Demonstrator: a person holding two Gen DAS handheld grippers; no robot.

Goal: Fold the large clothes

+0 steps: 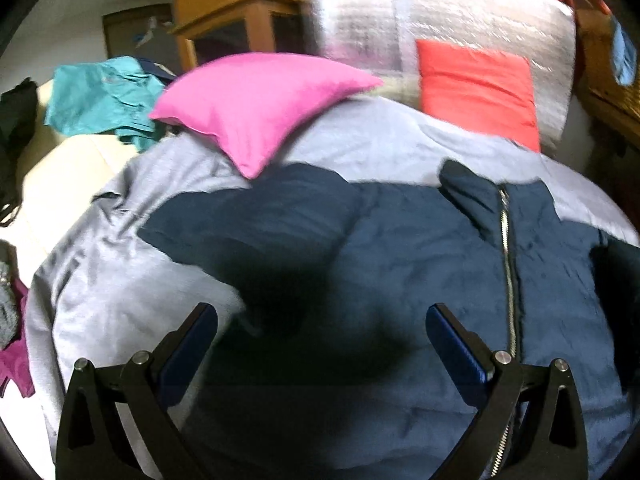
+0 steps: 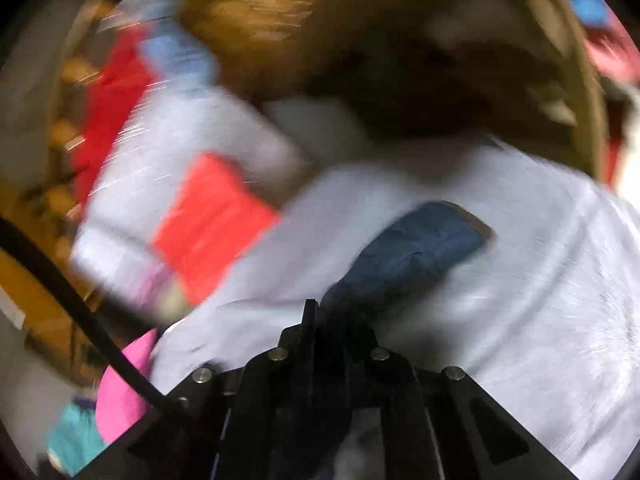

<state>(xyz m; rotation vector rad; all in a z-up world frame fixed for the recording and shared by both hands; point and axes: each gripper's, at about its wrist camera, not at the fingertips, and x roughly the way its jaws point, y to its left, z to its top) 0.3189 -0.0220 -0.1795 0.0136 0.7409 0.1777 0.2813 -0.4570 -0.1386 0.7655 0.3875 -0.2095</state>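
Note:
A navy zip-up jacket (image 1: 400, 248) lies spread on the pale grey bed cover (image 1: 120, 280), its silver zipper (image 1: 508, 264) running down the right side. My left gripper (image 1: 320, 320) hovers open over the jacket's dark middle, with nothing between its blue pads. The right wrist view is heavily blurred. There my right gripper (image 2: 314, 312) is shut, and the jacket's navy sleeve (image 2: 424, 244) stretches away from its tip across the grey cover (image 2: 520, 300). Dark fabric shows pinched between the jaws.
A pink pillow (image 1: 256, 108) and a red cushion (image 1: 476, 88) lie at the head of the bed against a silvery panel (image 1: 400, 20). Teal clothing (image 1: 104, 96) is heaped at the left, and a wooden cabinet (image 1: 240, 20) stands behind.

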